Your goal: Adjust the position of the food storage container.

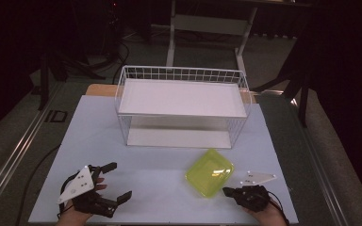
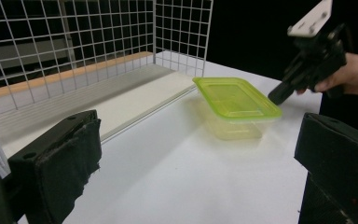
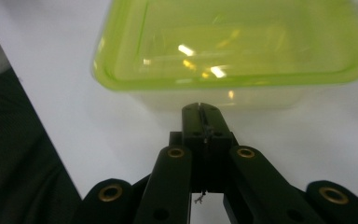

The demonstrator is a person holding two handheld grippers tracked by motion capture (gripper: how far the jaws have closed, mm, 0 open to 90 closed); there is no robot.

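Note:
A yellow-green lidded plastic container (image 1: 209,172) sits on the white table in front of the wire basket; it also shows as the container (image 2: 235,105) and, close up, the container (image 3: 233,46). My right gripper (image 1: 228,191) is shut with nothing in it, its tips just short of the container's near side; the right gripper (image 3: 200,108) jaws are pressed together. From the left gripper view, that right gripper (image 2: 279,95) shows at the container's far end. My left gripper (image 1: 121,180) stands open at the table's front left, its jaws wide apart and empty.
A white wire basket (image 1: 181,77) holding a white shelf board stands at the table's back middle; its mesh wall (image 2: 74,42) is close on the left gripper's side. The white tabletop (image 1: 160,183) lies between the two grippers. Dark floor and a desk frame lie beyond.

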